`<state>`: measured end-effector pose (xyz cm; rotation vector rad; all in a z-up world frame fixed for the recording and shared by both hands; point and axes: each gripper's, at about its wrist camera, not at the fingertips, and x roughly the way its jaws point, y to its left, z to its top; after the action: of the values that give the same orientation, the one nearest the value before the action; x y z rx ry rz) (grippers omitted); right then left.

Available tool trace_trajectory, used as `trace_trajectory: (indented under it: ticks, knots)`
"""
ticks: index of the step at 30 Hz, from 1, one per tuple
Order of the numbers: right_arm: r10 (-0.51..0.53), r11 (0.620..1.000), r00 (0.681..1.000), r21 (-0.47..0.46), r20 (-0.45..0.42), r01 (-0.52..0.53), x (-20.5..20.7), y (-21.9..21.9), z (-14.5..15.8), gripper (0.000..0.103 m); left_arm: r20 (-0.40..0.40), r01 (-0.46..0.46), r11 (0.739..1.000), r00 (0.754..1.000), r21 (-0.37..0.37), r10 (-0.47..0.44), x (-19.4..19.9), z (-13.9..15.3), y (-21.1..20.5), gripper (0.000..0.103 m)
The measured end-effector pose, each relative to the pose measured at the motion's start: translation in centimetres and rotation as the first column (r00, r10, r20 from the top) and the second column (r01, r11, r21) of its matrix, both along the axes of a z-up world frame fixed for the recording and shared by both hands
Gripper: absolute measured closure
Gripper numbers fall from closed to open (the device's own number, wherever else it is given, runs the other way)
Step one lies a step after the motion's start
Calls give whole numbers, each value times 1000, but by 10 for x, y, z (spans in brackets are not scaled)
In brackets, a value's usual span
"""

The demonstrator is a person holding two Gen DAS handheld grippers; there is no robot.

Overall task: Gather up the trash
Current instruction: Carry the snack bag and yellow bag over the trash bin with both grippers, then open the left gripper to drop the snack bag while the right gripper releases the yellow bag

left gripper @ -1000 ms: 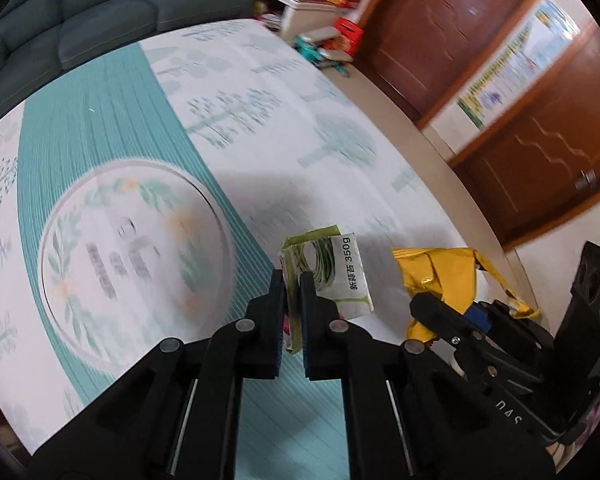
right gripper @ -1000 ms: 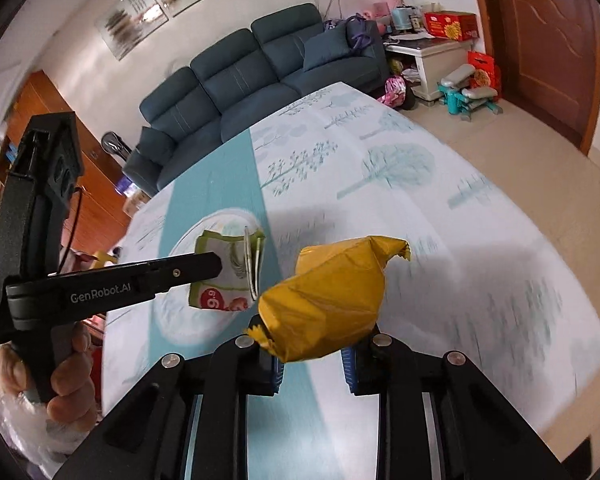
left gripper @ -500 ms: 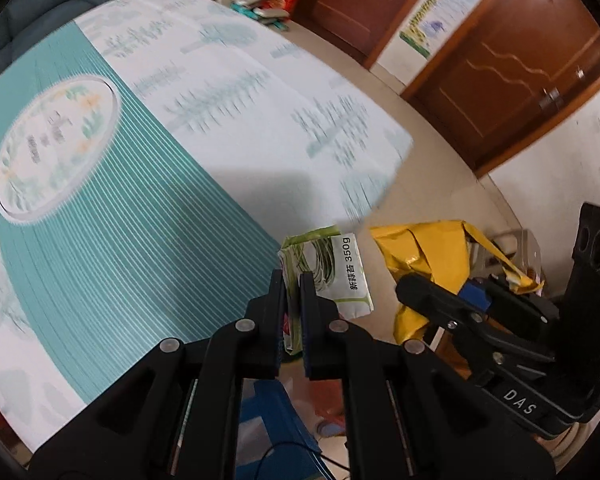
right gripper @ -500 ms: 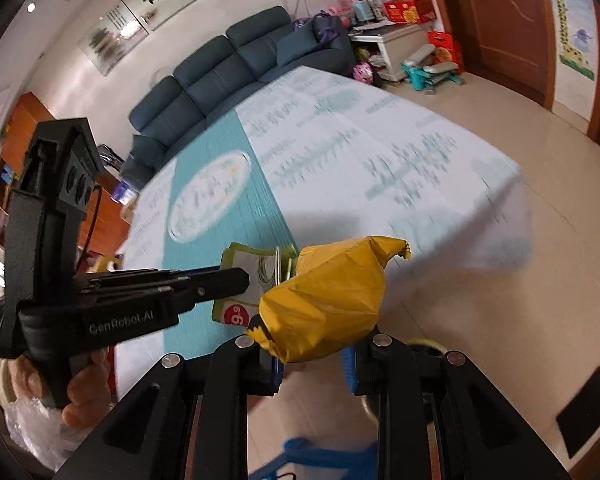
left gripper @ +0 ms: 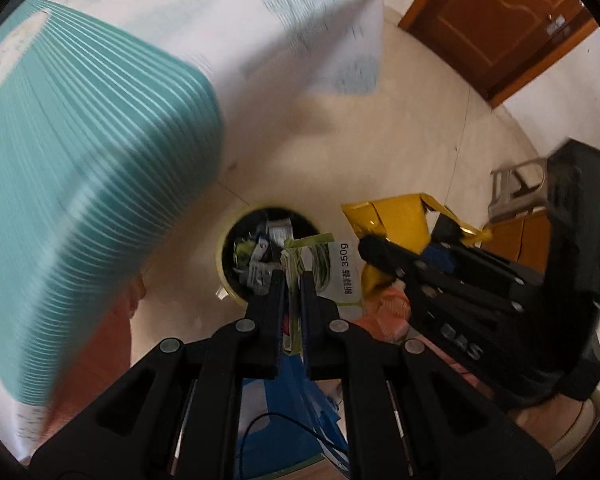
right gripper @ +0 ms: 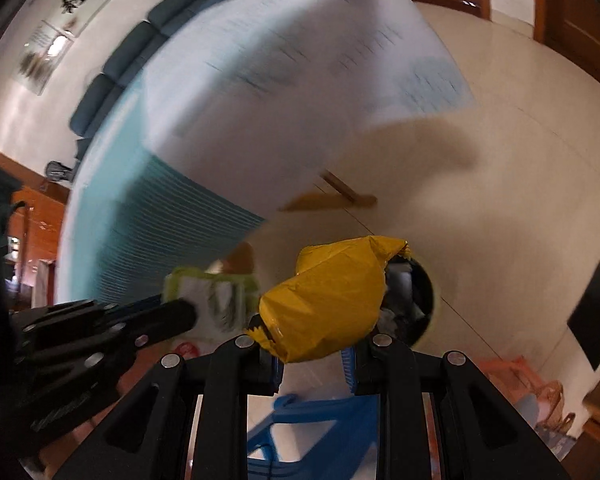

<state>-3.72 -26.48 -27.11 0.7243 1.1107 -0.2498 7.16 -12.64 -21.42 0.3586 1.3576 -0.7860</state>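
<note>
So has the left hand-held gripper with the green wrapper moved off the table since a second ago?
Yes. The left hand-held gripper, shut on the green wrapper, has swung from over the tablecloth to above the floor bin.

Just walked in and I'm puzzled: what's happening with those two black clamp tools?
A person is clearing trash with a handheld gripper in each hand. The left gripper has its jaws shut on a green and white food packet. The right gripper grips a crumpled yellow wrapper. Both hang above a round bin on the floor, already holding wrappers. Neither piece has been dropped in yet.
</note>
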Motion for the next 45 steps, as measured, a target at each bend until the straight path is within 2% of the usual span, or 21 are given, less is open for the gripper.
trace_trajectory:
  ticks: [7, 9, 12, 16, 24, 29, 41, 43, 45]
  knots:
    - [-40, 999, 993, 33, -107, 43, -18, -12, -75, 80, -33, 48, 996, 998, 75, -46, -25, -64, -20, 99]
    - [-28, 999, 991, 42, -133, 34, -19, -12, -90, 80, -69, 51, 995, 997, 88, -45, -27, -86, -25, 99]
    - [-6, 999, 986, 40, -167, 13, -16, -11, -111, 80, -88, 49, 992, 995, 114, -39, -25, -110, -30, 99]
    - [-26, 997, 983, 72, -179, 40, -7, -16, -134, 80, -114, 34, 988, 993, 152, -17, -8, -139, -36, 99]
    - [-42, 993, 981, 101, -189, 62, 6, -22, -146, 80, -124, 9, 985, 992, 172, 13, 17, -170, -50, 98]
    - [-50, 991, 981, 109, -187, 71, 7, -26, -149, 80, -94, 2, 979, 995, 202, 18, 24, -180, -55, 98]
    - [-54, 990, 979, 119, -195, 79, 6, -30, -157, 80, -106, -7, 967, 994, 253, 35, 31, -198, -59, 93]
    - [-52, 990, 979, 119, -197, 76, 7, -30, -157, 80, -101, -11, 967, 994, 256, 38, 32, -198, -58, 88]
    - [-50, 991, 979, 116, -197, 74, 8, -29, -158, 78, -99, -18, 967, 994, 253, 44, 33, -197, -57, 61]
